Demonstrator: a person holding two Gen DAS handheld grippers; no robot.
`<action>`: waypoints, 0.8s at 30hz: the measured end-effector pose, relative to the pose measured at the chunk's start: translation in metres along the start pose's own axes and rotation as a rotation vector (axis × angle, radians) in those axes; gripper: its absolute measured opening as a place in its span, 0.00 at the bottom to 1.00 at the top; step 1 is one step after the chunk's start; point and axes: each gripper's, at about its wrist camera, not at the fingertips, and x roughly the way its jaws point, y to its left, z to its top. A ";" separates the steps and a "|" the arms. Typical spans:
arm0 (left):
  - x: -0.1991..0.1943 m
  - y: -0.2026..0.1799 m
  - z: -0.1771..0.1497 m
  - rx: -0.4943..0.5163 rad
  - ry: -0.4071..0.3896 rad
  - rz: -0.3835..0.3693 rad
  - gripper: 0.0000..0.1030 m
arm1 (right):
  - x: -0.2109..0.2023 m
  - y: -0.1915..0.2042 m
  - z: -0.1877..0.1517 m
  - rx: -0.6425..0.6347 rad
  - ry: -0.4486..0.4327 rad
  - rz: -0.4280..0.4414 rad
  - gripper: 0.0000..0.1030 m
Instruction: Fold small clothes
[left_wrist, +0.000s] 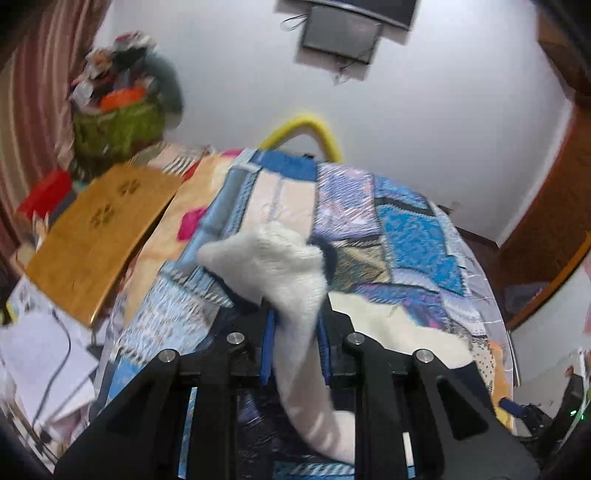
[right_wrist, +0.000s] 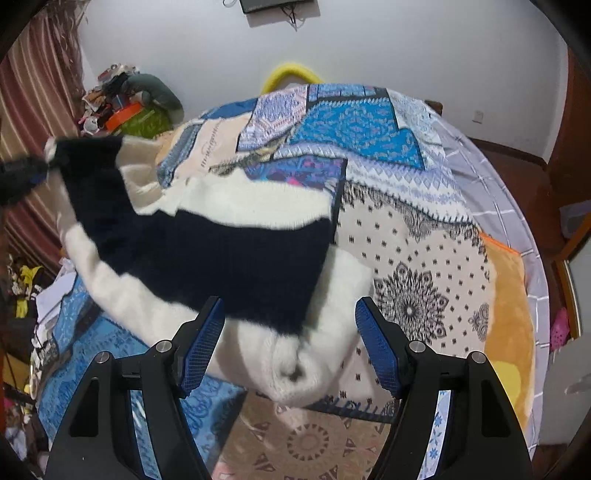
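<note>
Fuzzy knit sweater (right_wrist: 207, 243) on smooth printed cotton quilt (right_wrist: 406, 258)

black-and-white sweater (right_wrist: 207, 251), blue patchwork quilt (right_wrist: 362, 125)

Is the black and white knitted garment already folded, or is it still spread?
Spread, not folded: the black and white knitted garment lies open on the patchwork quilt, one end lifted by the left tongs.
</note>
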 end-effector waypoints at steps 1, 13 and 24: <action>-0.002 -0.013 0.003 0.030 -0.012 -0.014 0.13 | 0.002 -0.002 -0.002 0.002 0.009 0.000 0.68; 0.000 -0.088 0.004 0.237 0.011 -0.054 0.05 | 0.009 -0.012 -0.020 0.061 0.043 0.062 0.68; -0.002 0.055 -0.040 0.018 0.147 0.098 0.66 | 0.011 -0.010 -0.018 0.049 0.047 0.059 0.68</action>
